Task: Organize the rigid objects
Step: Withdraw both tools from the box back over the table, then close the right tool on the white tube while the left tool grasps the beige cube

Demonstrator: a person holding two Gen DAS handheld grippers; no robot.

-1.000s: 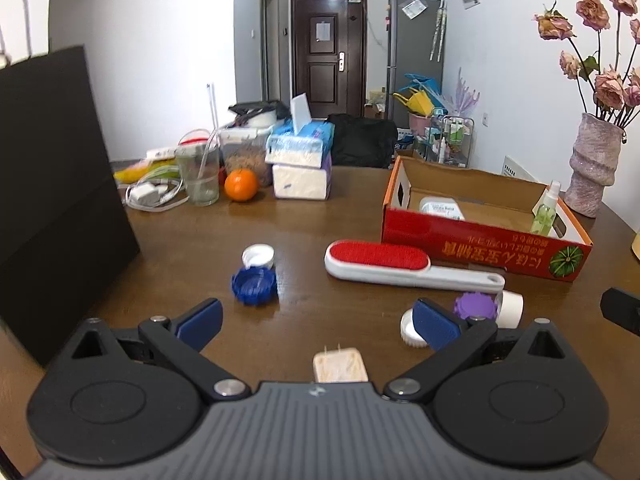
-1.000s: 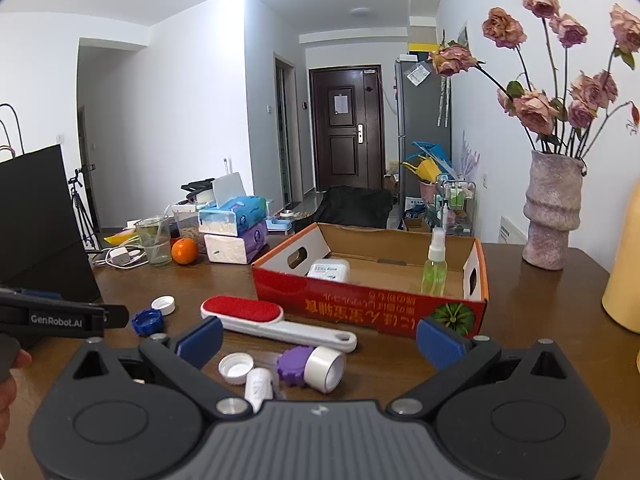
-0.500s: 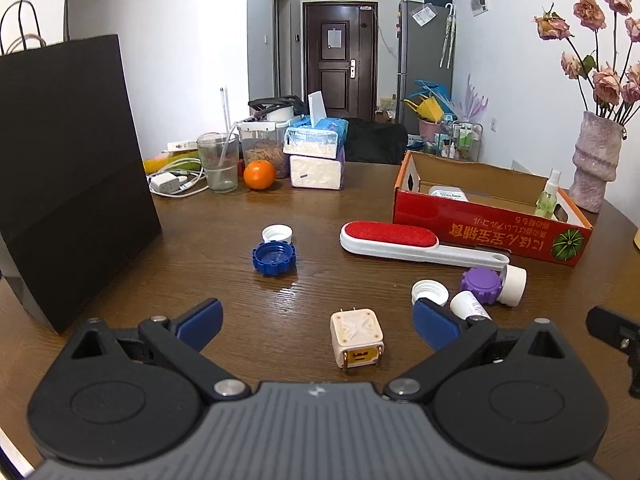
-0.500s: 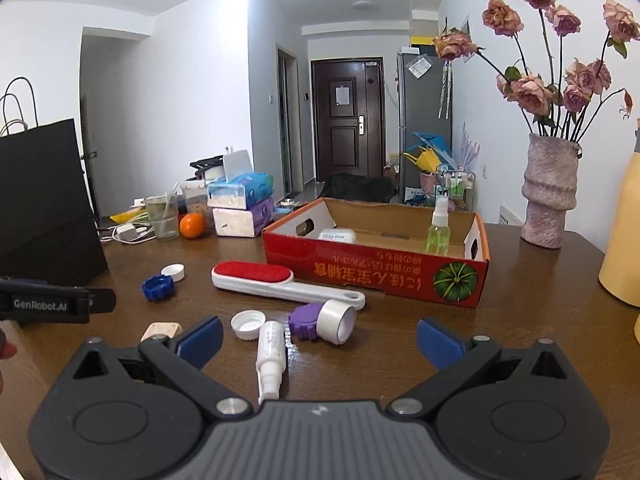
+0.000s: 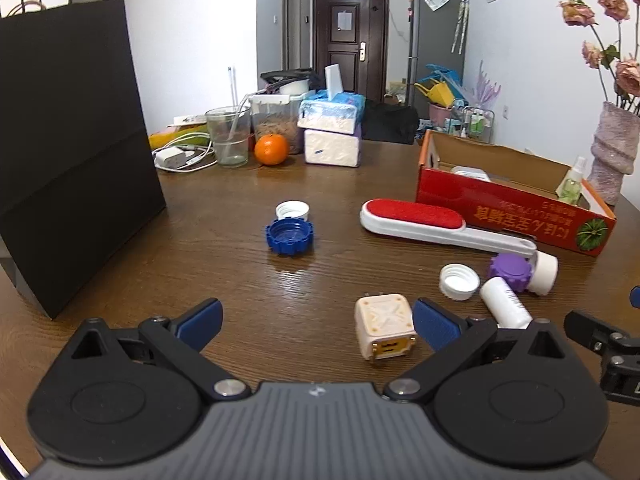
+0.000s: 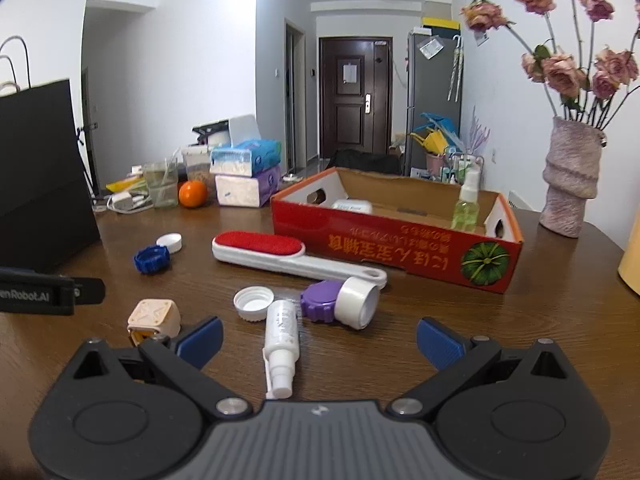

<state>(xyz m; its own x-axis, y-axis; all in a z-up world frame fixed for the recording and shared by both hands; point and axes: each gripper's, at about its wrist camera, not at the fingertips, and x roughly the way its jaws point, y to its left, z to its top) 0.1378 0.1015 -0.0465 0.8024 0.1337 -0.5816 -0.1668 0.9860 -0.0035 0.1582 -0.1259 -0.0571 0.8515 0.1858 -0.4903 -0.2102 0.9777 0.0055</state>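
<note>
My left gripper [image 5: 318, 324] is open above the brown table [image 5: 224, 248], with a cream plug cube [image 5: 385, 326] just inside its right finger. Farther off lie a blue cap [image 5: 289, 236], a white cap [image 5: 292, 210] and a red lint brush [image 5: 436, 226]. My right gripper [image 6: 319, 338] is open too, with a small white spray bottle [image 6: 280, 344] lying between its fingers. Beyond the bottle sit a white cap [image 6: 253, 303], a purple cap [image 6: 322, 301] and a white lid [image 6: 358, 304]. The red cardboard box [image 6: 384, 240] holds a green spray bottle [image 6: 466, 206] and a white case [image 6: 352, 206].
A tall black paper bag [image 5: 68, 148] stands at the left. At the back are a glass [image 5: 228, 136], an orange [image 5: 272, 149], tissue packs [image 5: 332, 132] and a charger with cable [image 5: 176, 157]. A vase of dried roses [image 6: 570, 184] stands at the right.
Both grippers have pulled back and risen. The plug cube, once at the bottom edge of the left view, now lies fully in sight. The white spray bottle has come into full sight between the right fingers.
</note>
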